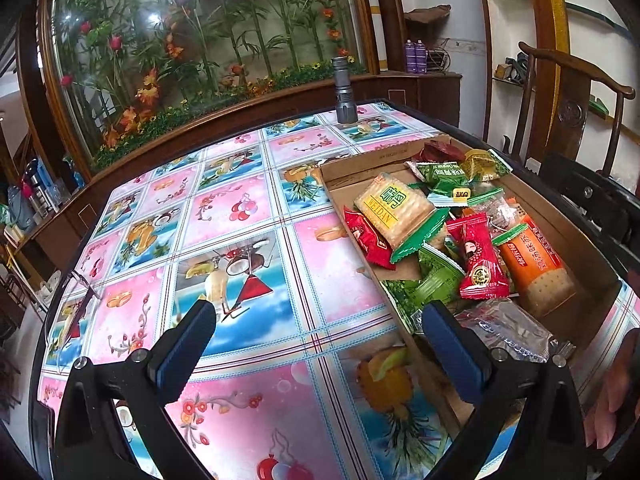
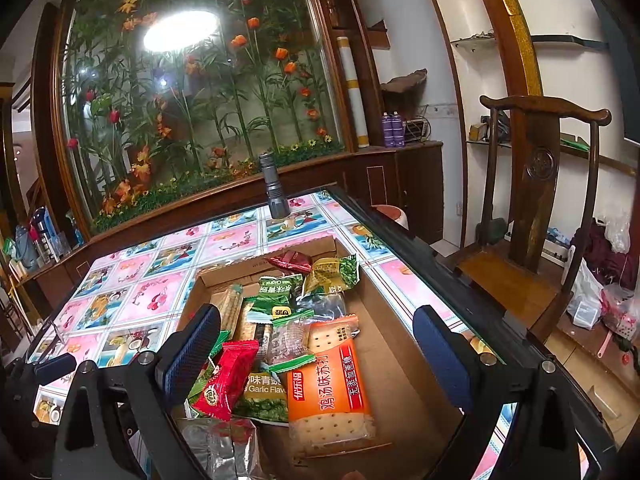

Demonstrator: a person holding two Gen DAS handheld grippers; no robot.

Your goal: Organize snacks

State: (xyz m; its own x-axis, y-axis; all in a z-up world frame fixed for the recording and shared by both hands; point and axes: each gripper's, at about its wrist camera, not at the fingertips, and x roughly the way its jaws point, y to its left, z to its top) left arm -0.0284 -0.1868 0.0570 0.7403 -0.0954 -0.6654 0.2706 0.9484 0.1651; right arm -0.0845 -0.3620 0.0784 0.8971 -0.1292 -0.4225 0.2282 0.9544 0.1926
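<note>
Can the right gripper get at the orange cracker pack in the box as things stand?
Probably yes. The right gripper hangs open above the cardboard box, with the orange cracker pack lying on top of the pile between its jaws. Nothing covers the pack; only a green packet overlaps its left edge.

Both my tongs are wide open right now, nothing gripped in either. Left tongs [image 1: 318, 322] are tilted down with the blue pads [image 1: 188, 342] spread far apart. Right tongs [image 2: 316, 332] are the same deal, pads [image 2: 442, 354] splayed, pointing forward and down. My fingers [image 1: 604, 412] peek in at the left view's right edge.
</note>
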